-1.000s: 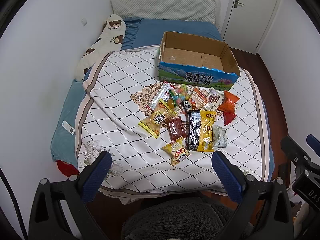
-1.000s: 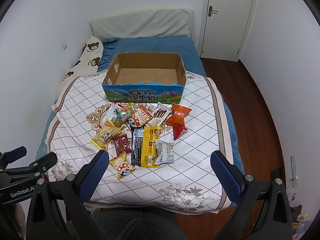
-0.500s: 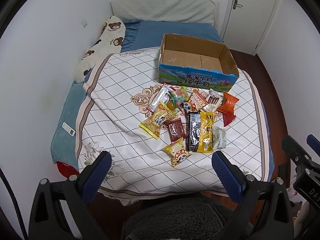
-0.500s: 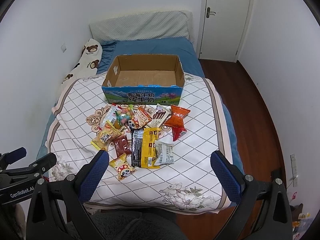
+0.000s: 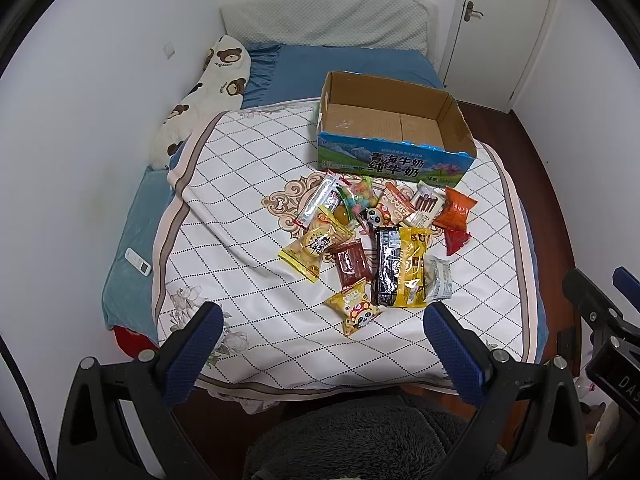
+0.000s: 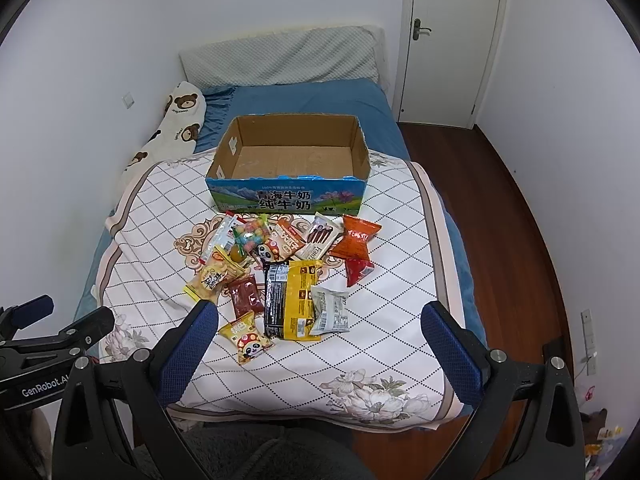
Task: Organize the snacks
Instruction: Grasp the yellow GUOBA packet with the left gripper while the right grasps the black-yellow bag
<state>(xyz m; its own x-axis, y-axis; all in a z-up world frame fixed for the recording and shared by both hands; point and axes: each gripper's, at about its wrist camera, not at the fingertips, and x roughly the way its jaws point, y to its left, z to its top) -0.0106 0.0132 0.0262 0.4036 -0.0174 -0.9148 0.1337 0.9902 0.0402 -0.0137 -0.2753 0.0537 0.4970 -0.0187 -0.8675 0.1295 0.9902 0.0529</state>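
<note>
White walls close in a small bedroom where a bed carries a white quilt with a diamond pattern. On the quilt's far part sits an open cardboard box, empty, its long side running left to right and its printed blue front facing the near edge. Just in front of it lies a loose pile of snacks, all flat on the quilt.

At the pile's middle, a black packet and a yellow packet lie side by side, touching, their long axes running near to far. A small white packet rests against the yellow one's right side. An orange bag lies at the right edge of the pile, with a smaller red bag just near of it. A small yellow cartoon packet lies nearest, slightly tilted.

Both tools hover over the near end of the bed, well apart from the snacks. The left gripper has its jaws spread wide and holds nothing; the right gripper is likewise spread wide and empty.
</note>
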